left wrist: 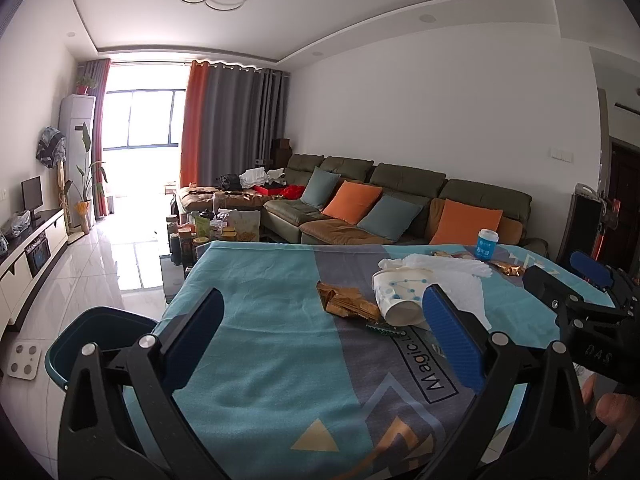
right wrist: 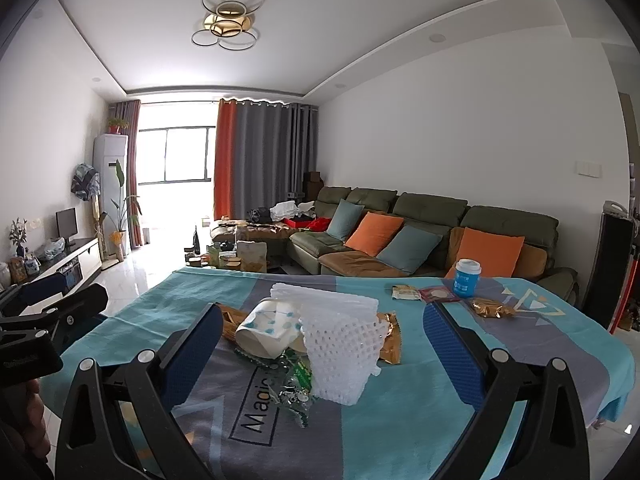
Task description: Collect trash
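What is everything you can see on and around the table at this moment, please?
paper cup: one, white with blue dots, on its side, table middle
foam net: one, white, beside the cup
gold wrappers: at least three, on the tablecloth
green wrapper: one, crumpled, near edge
blue cup: one, white lid, upright, far side
flat packets: two, beside the blue cup
tablecloth: one, teal and grey
bin: one, dark teal, floor left of table
sofa: one, green, orange and teal cushions
left gripper: open, empty
right gripper: open, empty
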`<state>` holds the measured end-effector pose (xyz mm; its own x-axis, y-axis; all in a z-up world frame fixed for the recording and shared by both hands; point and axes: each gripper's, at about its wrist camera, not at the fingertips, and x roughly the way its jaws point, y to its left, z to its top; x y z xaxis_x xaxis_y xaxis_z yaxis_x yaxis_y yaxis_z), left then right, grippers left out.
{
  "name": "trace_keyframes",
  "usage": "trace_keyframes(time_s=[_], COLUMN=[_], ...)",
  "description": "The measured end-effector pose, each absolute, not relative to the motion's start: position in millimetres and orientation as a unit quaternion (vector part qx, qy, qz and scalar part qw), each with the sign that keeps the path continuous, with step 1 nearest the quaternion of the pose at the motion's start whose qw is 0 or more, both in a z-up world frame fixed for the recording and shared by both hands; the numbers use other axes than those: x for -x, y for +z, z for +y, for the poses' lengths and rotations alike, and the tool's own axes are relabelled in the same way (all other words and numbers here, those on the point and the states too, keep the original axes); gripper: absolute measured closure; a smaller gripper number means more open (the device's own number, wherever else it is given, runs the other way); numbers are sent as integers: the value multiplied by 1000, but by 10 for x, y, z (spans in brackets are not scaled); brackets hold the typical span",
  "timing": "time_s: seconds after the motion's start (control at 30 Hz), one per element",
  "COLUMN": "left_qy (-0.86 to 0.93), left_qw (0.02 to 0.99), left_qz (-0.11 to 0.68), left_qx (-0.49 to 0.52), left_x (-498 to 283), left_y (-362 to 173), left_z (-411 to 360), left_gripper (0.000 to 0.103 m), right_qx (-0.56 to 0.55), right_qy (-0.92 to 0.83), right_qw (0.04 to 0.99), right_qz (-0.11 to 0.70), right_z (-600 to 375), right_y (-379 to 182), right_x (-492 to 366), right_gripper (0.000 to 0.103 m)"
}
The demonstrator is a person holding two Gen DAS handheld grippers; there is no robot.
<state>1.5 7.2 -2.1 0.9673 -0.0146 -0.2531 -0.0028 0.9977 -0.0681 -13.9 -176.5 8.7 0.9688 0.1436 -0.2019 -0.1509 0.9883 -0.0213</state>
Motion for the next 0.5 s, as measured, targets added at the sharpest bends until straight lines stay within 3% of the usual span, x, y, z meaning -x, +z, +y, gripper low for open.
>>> trace_keyframes(time_s=[0.5], left_qy=[-12], left_qw=[991], left_qz=[128], left_qx=[33], left_x=[-199], left_y=[22], left_z=[62], left_gripper=[5], right_qx=[53], right_qy=[77], right_qw=[987], right_qz=[134], right_z=[-1805], right_y=[114], right_x=[-209], right_gripper=[6])
